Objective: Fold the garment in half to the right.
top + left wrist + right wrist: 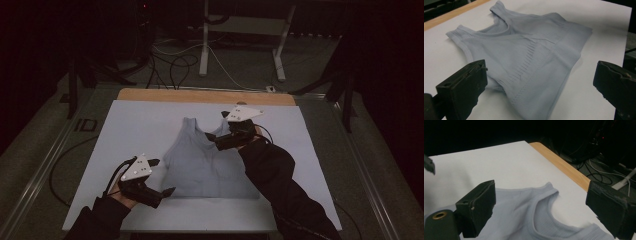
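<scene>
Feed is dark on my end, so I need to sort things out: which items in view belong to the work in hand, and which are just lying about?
In use:
- pale blue-grey ribbed tank top, flat on the white table sheet
- left gripper, open at its lower left corner
- right gripper, open over its right shoulder strap

Lying about:
- loose cables on the floor
- white desk frame beyond the table

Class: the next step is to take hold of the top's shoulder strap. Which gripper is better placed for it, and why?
The right gripper. Its open jaws hover over the strap end of the tank top, with the neckline between them in the right gripper view. The left gripper, also open, sits by the lower hem corner, far from the straps.
</scene>
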`<action>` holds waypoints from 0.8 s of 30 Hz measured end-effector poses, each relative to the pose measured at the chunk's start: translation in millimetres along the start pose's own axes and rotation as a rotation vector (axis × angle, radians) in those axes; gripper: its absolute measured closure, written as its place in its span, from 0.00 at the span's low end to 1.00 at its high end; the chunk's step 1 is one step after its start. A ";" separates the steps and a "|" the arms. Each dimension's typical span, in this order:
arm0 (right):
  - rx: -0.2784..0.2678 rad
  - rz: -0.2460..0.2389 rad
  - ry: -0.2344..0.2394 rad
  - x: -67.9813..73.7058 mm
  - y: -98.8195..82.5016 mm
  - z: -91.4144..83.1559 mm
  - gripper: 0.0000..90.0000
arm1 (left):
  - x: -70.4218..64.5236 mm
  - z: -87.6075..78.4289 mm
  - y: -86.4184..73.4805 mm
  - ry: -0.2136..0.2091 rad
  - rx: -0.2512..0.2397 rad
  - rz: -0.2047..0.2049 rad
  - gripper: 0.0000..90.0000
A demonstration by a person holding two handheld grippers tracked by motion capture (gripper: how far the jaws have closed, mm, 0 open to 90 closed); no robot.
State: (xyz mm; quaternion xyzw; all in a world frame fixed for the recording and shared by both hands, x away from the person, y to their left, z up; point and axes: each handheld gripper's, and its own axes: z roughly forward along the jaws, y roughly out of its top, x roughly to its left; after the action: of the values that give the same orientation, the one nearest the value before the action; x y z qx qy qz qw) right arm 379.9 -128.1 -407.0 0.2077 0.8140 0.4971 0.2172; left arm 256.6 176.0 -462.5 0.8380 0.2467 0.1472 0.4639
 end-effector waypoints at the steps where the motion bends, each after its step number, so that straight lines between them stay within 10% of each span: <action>1: 0.001 0.000 0.004 -0.3 1.0 3.1 0.10 | -1.1 0.9 0.3 0.002 -0.002 -0.005 0.01; 24: 0.069 0.037 0.041 -3.4 9.3 67.5 0.10 | -10.5 17.3 -6.2 0.049 0.053 -0.018 0.01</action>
State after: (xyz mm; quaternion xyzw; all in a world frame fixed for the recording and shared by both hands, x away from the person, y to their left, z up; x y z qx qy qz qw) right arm 421.6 -77.6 -425.9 0.2198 0.8310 0.4769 0.1836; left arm 254.3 160.8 -477.0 0.8440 0.2692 0.1568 0.4366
